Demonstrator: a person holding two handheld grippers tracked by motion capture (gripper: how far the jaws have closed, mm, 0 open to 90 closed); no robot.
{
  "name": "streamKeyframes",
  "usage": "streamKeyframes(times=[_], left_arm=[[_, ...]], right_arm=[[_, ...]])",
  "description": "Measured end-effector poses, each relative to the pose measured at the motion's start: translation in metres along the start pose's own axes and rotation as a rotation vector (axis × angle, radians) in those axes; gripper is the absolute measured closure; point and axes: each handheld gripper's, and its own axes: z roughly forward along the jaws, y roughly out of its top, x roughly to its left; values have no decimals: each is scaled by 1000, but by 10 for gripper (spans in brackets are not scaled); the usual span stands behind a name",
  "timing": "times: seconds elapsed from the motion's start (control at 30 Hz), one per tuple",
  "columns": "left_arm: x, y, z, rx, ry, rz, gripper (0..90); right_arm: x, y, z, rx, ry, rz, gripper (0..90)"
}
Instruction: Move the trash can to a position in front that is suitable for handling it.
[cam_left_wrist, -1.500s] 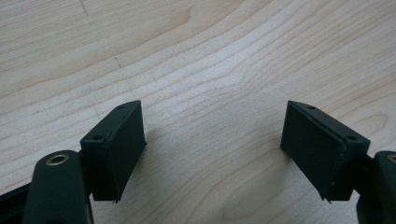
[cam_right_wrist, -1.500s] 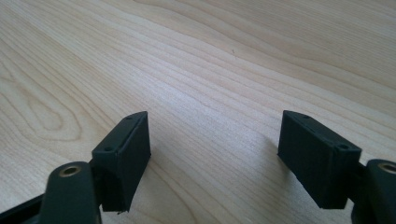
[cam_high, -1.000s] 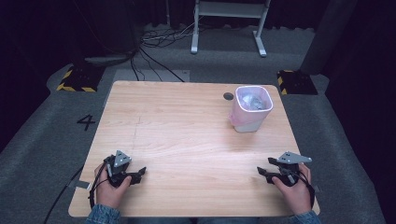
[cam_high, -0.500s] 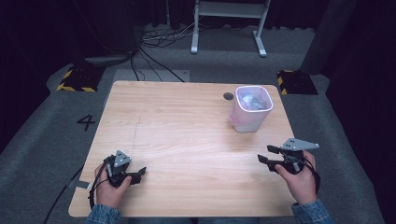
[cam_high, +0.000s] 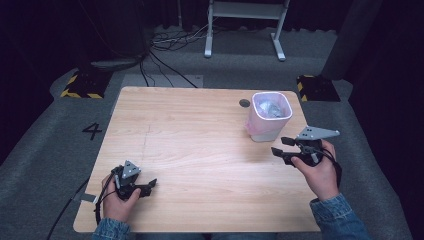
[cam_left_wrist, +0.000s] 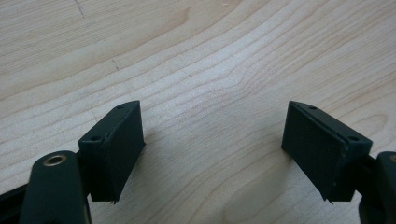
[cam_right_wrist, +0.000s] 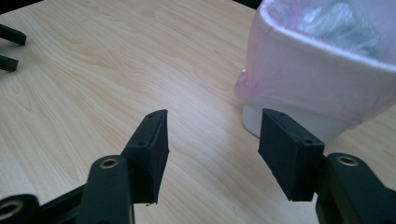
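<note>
A small white bin (cam_high: 270, 116) lined with a pink bag stands at the back right of the wooden table (cam_high: 200, 150). There is crumpled clear plastic inside it. My right gripper (cam_high: 280, 146) hovers above the table just right of and in front of the bin, pointing left. In the right gripper view the bin (cam_right_wrist: 322, 79) stands ahead to the right of the gripper (cam_right_wrist: 212, 144). Its jaws are open with nothing between them and have just been closing a little. My left gripper (cam_high: 149, 185) rests low at the table's front left. Seen in its own view, the left gripper (cam_left_wrist: 212, 140) is wide open over bare wood.
A dark round hole (cam_high: 244, 103) is in the tabletop left of the bin. Grey carpet with a number 4 (cam_high: 93, 131) surrounds the table. Behind it are cables (cam_high: 165, 45), a white stand (cam_high: 245, 25) and yellow-black striped blocks (cam_high: 80, 85).
My right hand has lifted off the front right of the table and moved up towards the bin, its jaws a little narrower. The left hand has stayed put.
</note>
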Motion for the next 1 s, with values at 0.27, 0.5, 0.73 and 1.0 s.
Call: streamKeyframes(times=[0.27,0.5,0.73,1.0], left_arm=[[0,0,0,0,-2,2,203],[0,0,0,0,-2,3,203],[0,0,0,0,-2,2,203],[0,0,0,0,-2,1,203]], right_arm=[[-12,30,10,-7,-6,-11,440],[-23,52,26,0,-42,-43,417],[-35,65,48,-1,-69,-40,423],[-39,69,76,47,-65,-55,481]])
